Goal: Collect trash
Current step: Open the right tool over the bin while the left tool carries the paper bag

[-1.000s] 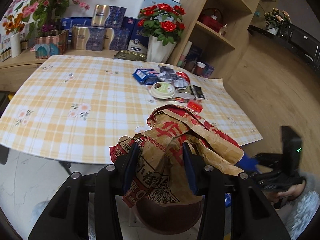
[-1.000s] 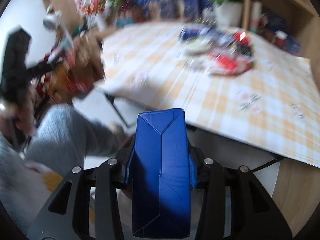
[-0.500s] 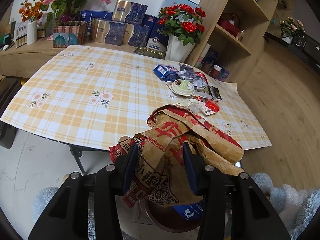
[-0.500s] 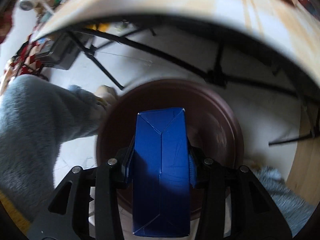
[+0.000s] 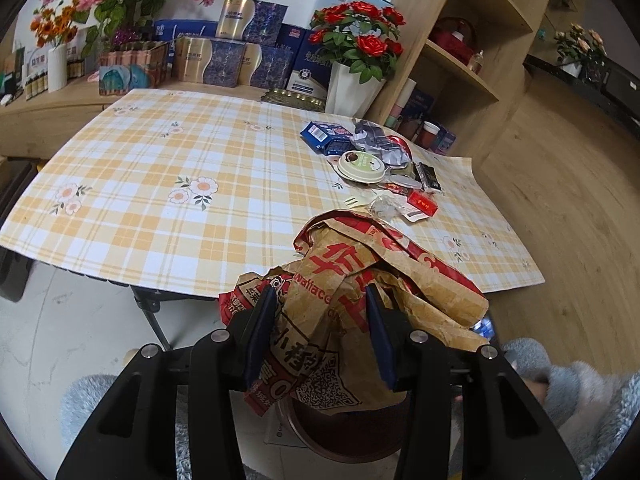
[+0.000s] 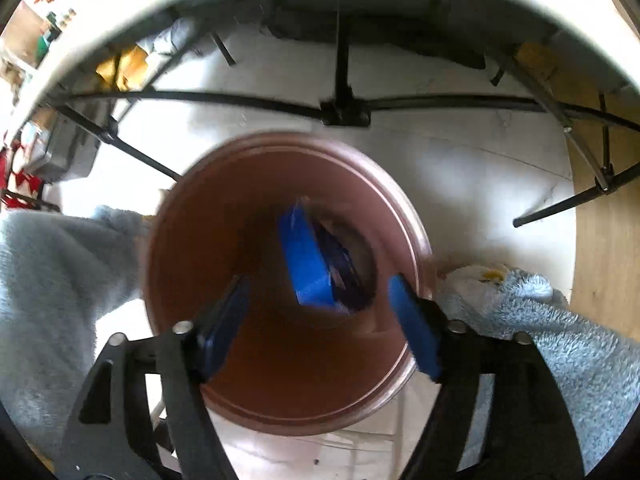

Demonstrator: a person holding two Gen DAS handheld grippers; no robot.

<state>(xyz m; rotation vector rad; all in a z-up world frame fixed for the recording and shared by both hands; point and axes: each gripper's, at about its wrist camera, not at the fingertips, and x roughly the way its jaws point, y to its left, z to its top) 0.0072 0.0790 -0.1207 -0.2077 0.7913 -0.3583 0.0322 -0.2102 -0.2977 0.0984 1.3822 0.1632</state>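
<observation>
My left gripper (image 5: 320, 308) is shut on a crumpled brown and red paper bag (image 5: 360, 300), held in front of the table edge above a brown bin (image 5: 344, 436). In the right wrist view my right gripper (image 6: 320, 300) points down into that brown bin (image 6: 192, 280); its jaws are opening, with nothing between the pads. A blue carton (image 6: 308, 260) lies free inside the bin, below the fingers. More trash (image 5: 372, 160) sits in a heap on the checked tablecloth (image 5: 160, 200): a blue box, a round lid, wrappers, a red packet.
A vase of red roses (image 5: 356, 60) and boxes line the table's far edge. Wooden shelves (image 5: 460, 60) stand at the right. Black table legs (image 6: 344, 108) cross above the bin. A person's fluffy grey sleeves (image 6: 52, 280) flank the bin.
The right gripper sank from table height to over the bin, then spread its jaws and let go of the blue carton, which dropped in. The left gripper kept its hold on the paper bag.
</observation>
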